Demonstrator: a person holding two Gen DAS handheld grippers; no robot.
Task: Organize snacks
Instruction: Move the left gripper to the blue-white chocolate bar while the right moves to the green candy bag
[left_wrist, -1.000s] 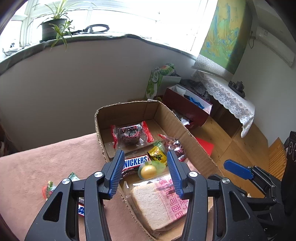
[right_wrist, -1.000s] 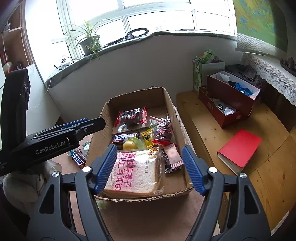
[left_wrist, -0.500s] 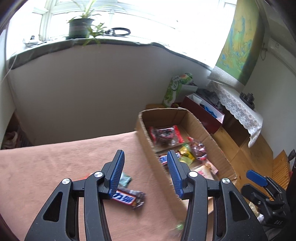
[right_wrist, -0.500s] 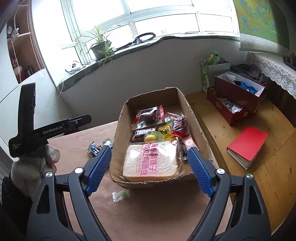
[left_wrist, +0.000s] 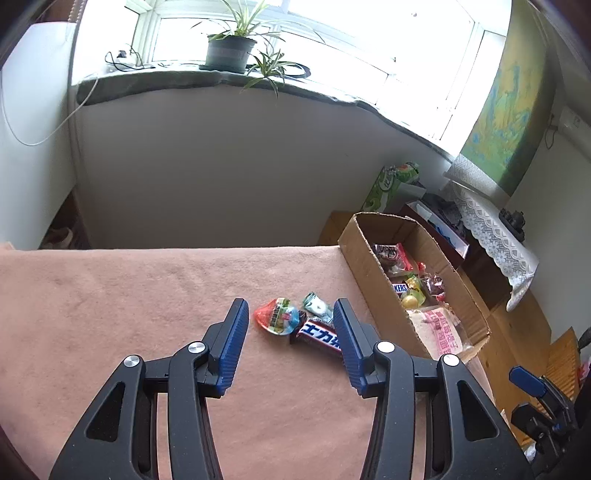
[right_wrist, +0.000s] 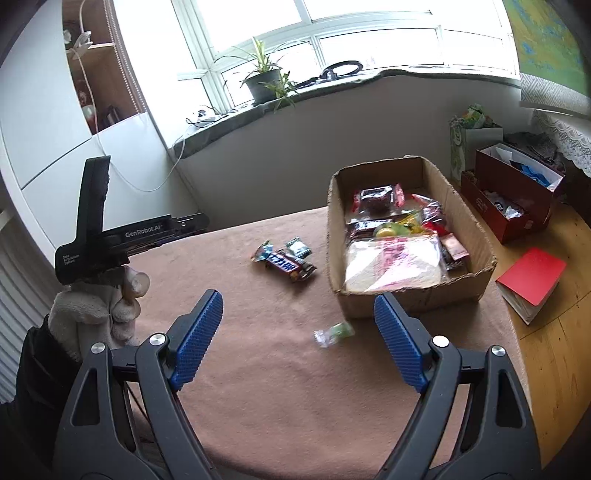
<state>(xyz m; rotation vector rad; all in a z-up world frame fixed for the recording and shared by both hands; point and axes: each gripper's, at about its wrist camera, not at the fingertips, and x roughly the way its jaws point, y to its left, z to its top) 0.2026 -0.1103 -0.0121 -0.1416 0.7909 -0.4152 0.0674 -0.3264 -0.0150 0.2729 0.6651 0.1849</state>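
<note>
Left wrist view: left gripper (left_wrist: 288, 334) hovers over the pink cloth (left_wrist: 110, 302), jaws partly open and empty. Just past the fingertips lie three loose snacks close together: a red jelly cup (left_wrist: 277, 316), a small green candy (left_wrist: 317, 305) and a chocolate bar (left_wrist: 319, 334) in a blue-and-brown wrapper. The bar's right end is hidden behind the right finger, and the cup touches its left end. None of the three is between the pads. To the right, at the cloth's edge, stands the cardboard box (left_wrist: 360, 251). Inside it: a bread pack (left_wrist: 439, 330) nearest the camera, a yellow jelly cup (left_wrist: 410, 301), a Snickers bar (left_wrist: 399, 288) and a red-wrapped cake (left_wrist: 391, 254) at the far end. A blue pad of the right gripper (left_wrist: 526, 380) shows at the lower right.

Right wrist view: right gripper (right_wrist: 297, 341) has its jaws wide apart and holds nothing; they have just been opening. A clear-wrapped green candy (right_wrist: 334, 332) lies on the cloth beyond and between the fingers, untouched, just in front of the box's near wall. The box (right_wrist: 417, 297) sits right of centre, bread pack (right_wrist: 393, 264) filling its near end. The chocolate bar (right_wrist: 290, 264) and its two neighbours lie left of the box, apart from it. At far left a gloved hand (right_wrist: 96, 306) grips the left gripper's handle. A red book (right_wrist: 532, 282) rests on the wooden table (right_wrist: 554, 350) to the right.
</note>
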